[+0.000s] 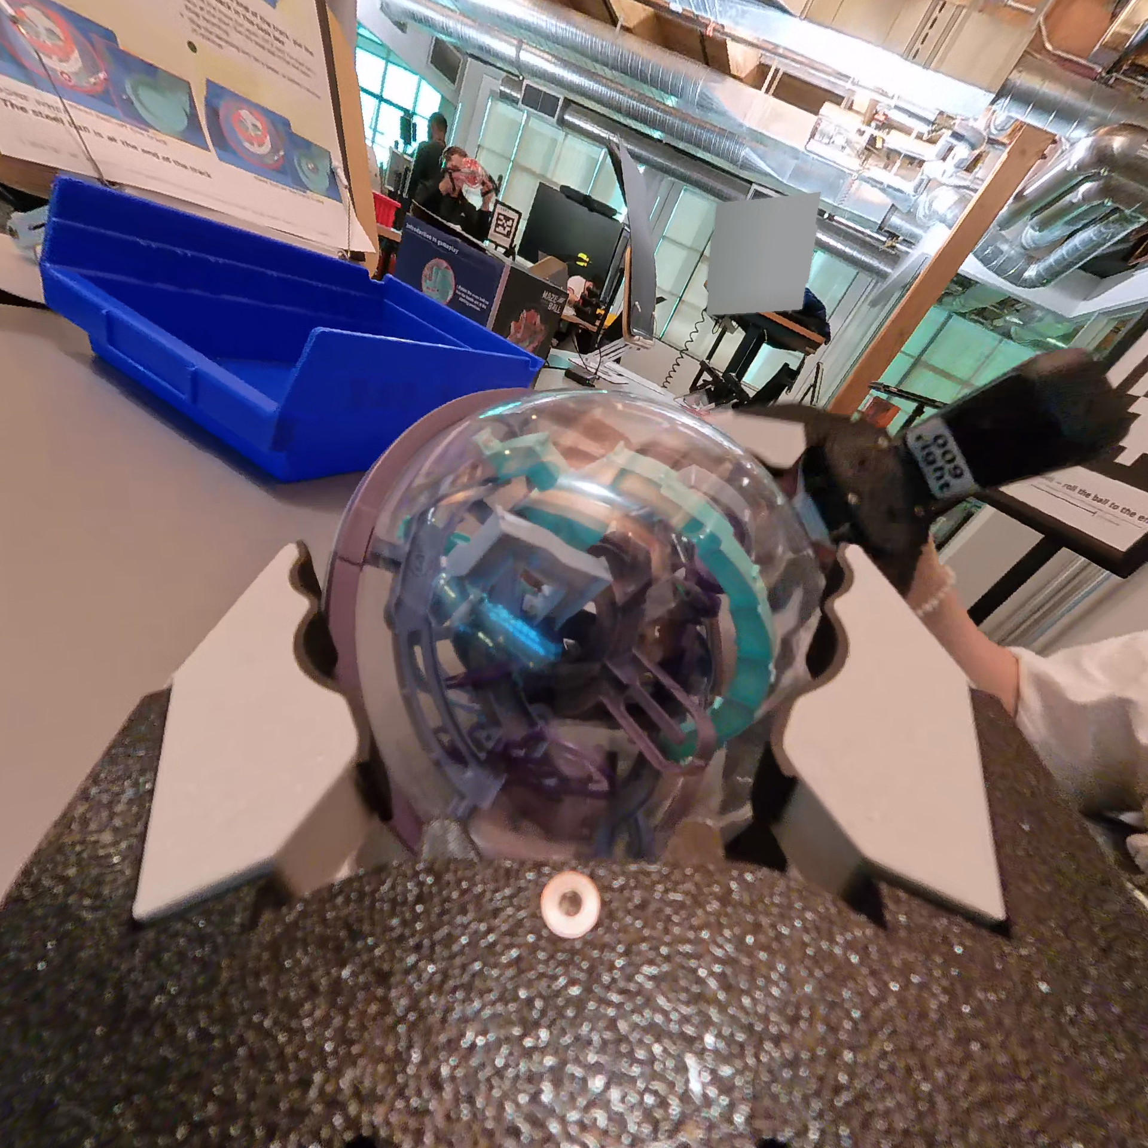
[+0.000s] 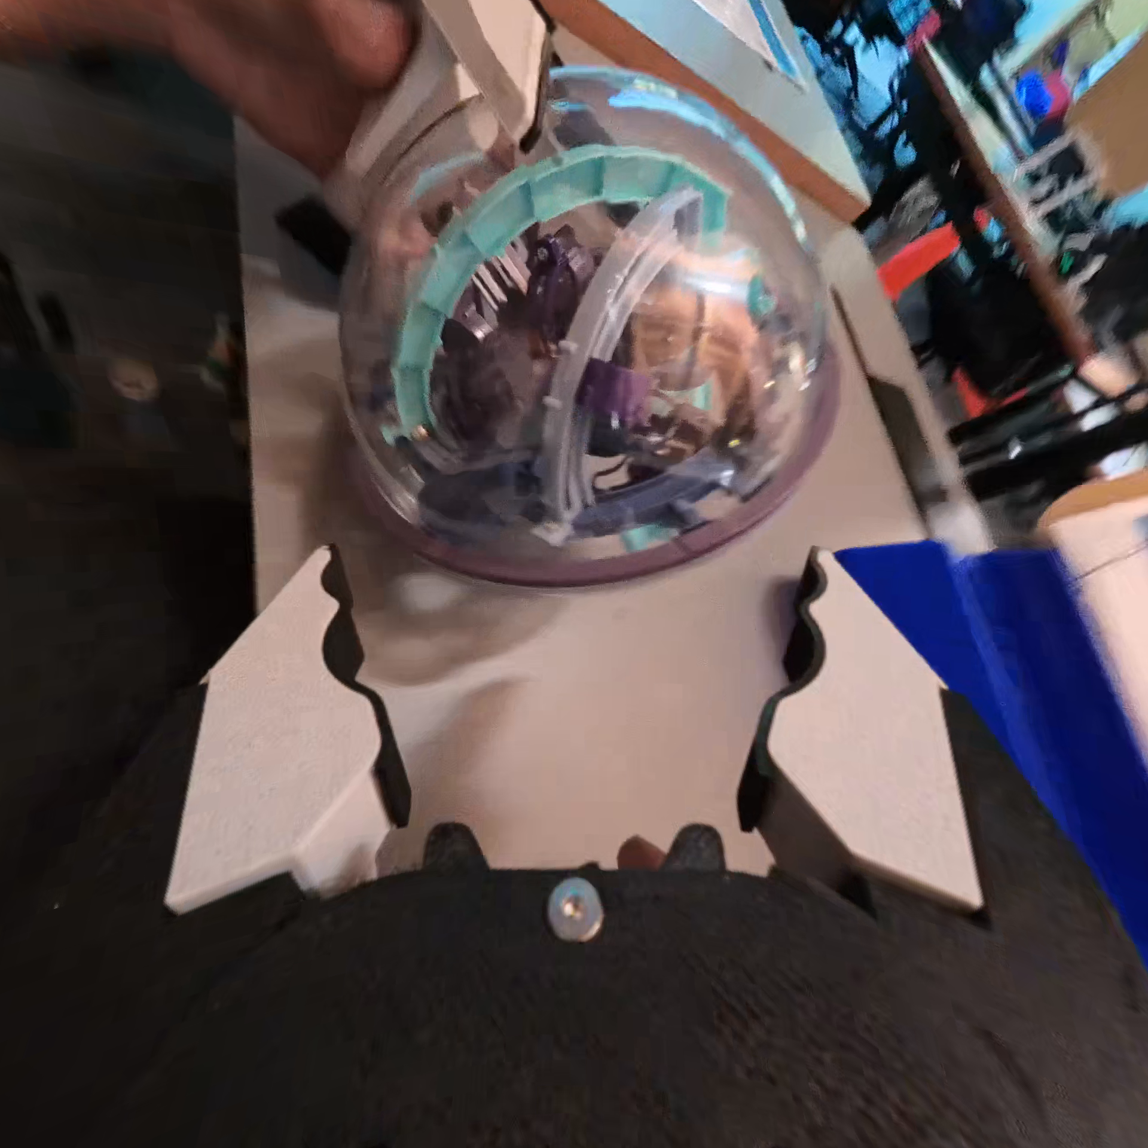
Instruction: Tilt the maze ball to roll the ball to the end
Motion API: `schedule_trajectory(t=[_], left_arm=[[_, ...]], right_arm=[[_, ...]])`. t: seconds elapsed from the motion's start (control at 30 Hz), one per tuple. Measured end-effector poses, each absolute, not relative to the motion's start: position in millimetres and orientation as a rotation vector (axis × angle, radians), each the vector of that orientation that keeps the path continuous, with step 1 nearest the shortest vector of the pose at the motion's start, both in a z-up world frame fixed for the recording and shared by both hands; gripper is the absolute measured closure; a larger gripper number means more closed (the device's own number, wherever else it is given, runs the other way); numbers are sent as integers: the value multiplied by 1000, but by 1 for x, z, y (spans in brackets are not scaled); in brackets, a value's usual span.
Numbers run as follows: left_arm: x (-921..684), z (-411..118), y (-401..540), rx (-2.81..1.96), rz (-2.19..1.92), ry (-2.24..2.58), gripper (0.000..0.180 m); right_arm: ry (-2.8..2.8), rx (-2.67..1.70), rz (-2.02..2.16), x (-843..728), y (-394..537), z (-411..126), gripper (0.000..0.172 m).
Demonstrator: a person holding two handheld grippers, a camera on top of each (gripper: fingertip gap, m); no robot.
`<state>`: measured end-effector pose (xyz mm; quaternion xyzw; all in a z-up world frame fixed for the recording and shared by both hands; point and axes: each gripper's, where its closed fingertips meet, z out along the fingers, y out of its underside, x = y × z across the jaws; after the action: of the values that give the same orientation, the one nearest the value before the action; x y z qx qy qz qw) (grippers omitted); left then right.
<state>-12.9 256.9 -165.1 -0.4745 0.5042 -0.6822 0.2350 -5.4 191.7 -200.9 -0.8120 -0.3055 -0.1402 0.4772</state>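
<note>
Sitting between the left tool's (image 1: 574, 596) two pale, flat-faced fingers (image 1: 248, 714), the maze ball (image 1: 559, 621) fills the wide gap, its purple rim against the left finger's wavy black pad and its clear dome against the right one, so this tool grips it. In the right wrist view the ball (image 2: 590, 348) lies just ahead of the right tool's (image 2: 574, 578) fingertips, with bare table (image 2: 559, 714) between the spread fingers; that tool is open and holds nothing. The ball is a clear, glossy plastic sphere ringed by a purple band, packed with teal, grey and purple curved tracks. A blue plastic bin (image 1: 248, 373) stands on the pale table behind it. The tool bodies are black and coarse-grained.
</note>
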Motion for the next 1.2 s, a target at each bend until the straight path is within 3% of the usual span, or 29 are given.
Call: schedule_trajectory(t=[0.17,0.37,0.93,1.2], left_arm=[[-10,-164,256,-1306,-1865,1379,30],[-10,-166,260,-1361,-1881,1342,32],[-8,-161,272,-1299,-1911,1223,42],[-11,-166,274,-1319,-1910,1270,50]], right_arm=[[-887,-1814,-189,-18,218,-164,33],[-1028,-1822,-213,-25,243,-199,14],[-256,-1977,-258,-13,250,-200,15],[-491,-1927,-303,-17,239,-189,24]])
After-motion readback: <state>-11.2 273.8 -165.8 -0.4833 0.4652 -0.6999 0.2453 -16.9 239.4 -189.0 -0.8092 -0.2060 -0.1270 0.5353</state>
